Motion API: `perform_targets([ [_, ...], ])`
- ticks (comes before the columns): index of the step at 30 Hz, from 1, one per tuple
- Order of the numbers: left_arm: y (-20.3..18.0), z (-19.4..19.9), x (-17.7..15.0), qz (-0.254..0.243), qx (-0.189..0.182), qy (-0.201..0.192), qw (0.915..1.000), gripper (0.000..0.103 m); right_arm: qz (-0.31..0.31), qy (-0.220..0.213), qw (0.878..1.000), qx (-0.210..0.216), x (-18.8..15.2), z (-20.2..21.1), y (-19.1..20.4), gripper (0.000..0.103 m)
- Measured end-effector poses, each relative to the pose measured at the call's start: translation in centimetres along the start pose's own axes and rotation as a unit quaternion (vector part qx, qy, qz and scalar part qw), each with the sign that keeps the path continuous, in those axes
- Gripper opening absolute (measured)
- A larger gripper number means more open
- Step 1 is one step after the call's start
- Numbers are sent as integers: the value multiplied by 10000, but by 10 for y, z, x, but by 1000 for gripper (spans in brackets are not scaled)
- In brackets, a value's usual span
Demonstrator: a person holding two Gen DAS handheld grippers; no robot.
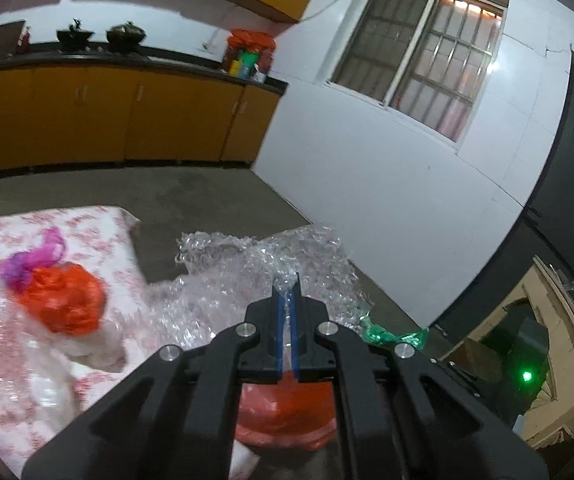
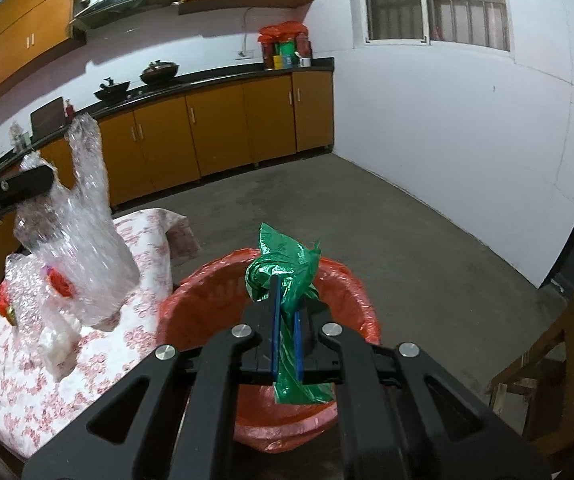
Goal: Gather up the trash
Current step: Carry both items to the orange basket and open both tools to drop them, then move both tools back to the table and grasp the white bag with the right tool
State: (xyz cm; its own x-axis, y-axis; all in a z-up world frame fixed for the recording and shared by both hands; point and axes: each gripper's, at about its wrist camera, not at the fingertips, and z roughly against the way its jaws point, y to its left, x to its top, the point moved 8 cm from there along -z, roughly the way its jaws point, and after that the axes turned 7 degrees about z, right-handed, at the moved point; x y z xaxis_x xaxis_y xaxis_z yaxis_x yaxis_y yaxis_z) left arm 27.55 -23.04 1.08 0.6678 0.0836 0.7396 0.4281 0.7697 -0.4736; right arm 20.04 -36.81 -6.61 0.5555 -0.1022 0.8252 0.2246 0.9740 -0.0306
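My left gripper (image 1: 286, 292) is shut on a sheet of clear bubble wrap (image 1: 247, 276), which hangs in the air beyond the table's edge. The right wrist view shows that same bubble wrap (image 2: 79, 232) dangling from the left gripper (image 2: 43, 180) at the left. My right gripper (image 2: 285, 300) is shut on a crumpled green plastic bag (image 2: 283, 268) and holds it over a bin lined with a red bag (image 2: 347, 292). The green bag (image 1: 391, 336) and the red-lined bin (image 1: 287, 412) also show low in the left wrist view. A red plastic bag with a purple scrap (image 1: 63, 292) lies on the table.
A table with a red-flowered white cloth (image 2: 47, 392) stands left of the bin, with more clear plastic (image 2: 27, 300) on it. Orange cabinets (image 2: 227, 120) and a dark counter line the far wall. A wooden chair (image 2: 559, 360) is at the right. Bare concrete floor (image 2: 407, 240) lies beyond the bin.
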Motion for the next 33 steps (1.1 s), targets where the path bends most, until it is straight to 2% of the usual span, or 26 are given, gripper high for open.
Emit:
perform_targets([
  [7,-3,-49,-18,8,-125,412,9991,4,-172,124,9998,-11,-9,-13,-14,6],
  [14,5,-76,-37,-8,-94,732,9973,5,-262,167,9995,87,-12,-23,-18,6],
  [19,25,-90,-47,132,9,934,9955,5,-254,172,9991,294,-12,-33,-17,6],
  [22,34,-95,-53,214,52,1042,9943,12,-254,234,9986,393,-16,-40,-16,7],
  [24,41,-96,-56,213,124,1070,9940,21,-276,288,9981,474,-21,-43,-15,9],
  [25,44,-96,-58,211,144,1062,9940,26,-290,333,9977,513,-23,-45,-14,14],
  [28,57,-93,-59,265,248,1024,9941,34,-296,368,9975,520,-29,-45,-15,39],
  [29,63,-90,-59,291,302,995,9942,36,-287,356,9978,484,-30,-44,-16,43],
  [33,82,-80,-55,333,523,860,9944,39,-190,328,9989,275,-34,-37,-23,43],
])
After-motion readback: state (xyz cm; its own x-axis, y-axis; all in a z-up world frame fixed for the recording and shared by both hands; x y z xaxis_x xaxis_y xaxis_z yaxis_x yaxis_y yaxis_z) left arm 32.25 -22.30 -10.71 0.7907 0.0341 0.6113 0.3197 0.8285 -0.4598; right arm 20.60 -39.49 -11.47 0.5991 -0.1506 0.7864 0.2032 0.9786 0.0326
